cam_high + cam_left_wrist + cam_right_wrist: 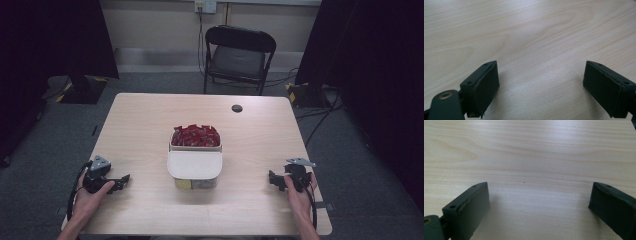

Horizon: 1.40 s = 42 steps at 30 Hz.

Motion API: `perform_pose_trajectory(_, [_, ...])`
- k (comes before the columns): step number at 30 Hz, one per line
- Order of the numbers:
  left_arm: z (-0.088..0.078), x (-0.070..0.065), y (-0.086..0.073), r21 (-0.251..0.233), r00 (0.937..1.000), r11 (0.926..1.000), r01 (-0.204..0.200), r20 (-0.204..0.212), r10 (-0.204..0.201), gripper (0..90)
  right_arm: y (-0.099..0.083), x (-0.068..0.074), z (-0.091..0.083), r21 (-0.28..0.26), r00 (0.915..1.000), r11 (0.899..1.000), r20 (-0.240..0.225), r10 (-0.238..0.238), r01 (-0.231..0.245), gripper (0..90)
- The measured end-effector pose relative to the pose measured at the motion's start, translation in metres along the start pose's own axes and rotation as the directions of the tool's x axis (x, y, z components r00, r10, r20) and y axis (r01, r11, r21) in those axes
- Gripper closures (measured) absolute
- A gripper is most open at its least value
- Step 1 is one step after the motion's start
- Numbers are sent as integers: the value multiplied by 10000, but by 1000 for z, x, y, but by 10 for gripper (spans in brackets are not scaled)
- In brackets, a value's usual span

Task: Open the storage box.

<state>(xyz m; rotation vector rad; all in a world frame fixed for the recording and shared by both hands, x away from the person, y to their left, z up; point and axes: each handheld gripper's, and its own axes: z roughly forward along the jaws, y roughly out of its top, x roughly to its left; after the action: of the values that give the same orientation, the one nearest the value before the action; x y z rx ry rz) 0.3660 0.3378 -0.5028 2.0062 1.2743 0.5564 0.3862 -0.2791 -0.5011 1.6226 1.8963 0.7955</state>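
**Box of red packets in the middle, both grippers waiting wide apart**

The box stands at the centre of the table, full of small red packets. Its white lid lies at the 6 o'clock side of it, on a second container, and the lid's far edge touches the box or nearly so; I cannot tell which.

The left gripper rests at about 8 o'clock from the box, near the front left corner of the table, in the person's left hand. In the left gripper view its jaws are spread wide with bare wood between them.

The right gripper is at about 4 o'clock, in the right hand, close to the right edge. In the right gripper view its jaws are also spread wide, and nothing is pinched.

Between each gripper and the box there is a broad free strip of wood. The far half of the table has a small dark round spot at 1 o'clock. A black folding chair stands behind the far edge, at 12 o'clock.
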Motion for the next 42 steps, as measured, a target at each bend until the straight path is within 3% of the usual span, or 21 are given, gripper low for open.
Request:
perform_pose_trajectory(16, [0, 0, 0, 19, 10000, 10000, -10, 17, 10, 128, 1, 1, 0, -13, 9999, 9999, -86, -111, 111, 30])
perform_pose_trajectory(21, [0, 0, 0, 13, 10000, 10000, 23, 9, -23, 128, 1, 5, -3, -82, 9996, 9998, -243, -160, 158, 151])
perform_pose_trajectory(25, [0, 0, 0, 16, 10000, 10000, -5, -3, 5, 128, 2, 7, -6, 7, 9971, 9998, -735, -189, 190, 146])
perform_pose_trajectory(30, [0, 0, 0, 13, 10000, 10000, -6, -4, 6, 128, 6, 13, -16, -400, 9942, 9991, -1061, -152, 110, 146])
perform_pose_trajectory(32, [0, 0, 0, -1, 10000, 10000, 30, 6, -30, 128, 8, 17, -20, -523, 9909, 9986, -1340, -111, 41, 147])
perform_pose_trajectory(37, [0, 0, 0, 0, 10000, 10000, 6, -10, -6, 128, 16, 30, -27, -872, 9805, 9955, -1897, -520, 359, 148])
perform_pose_trajectory(42, [0, 0, 0, -3, 10000, 10000, 33, -2, -33, 128, 24, 38, -36, -1066, 9649, 9929, -2508, -782, 527, 151])
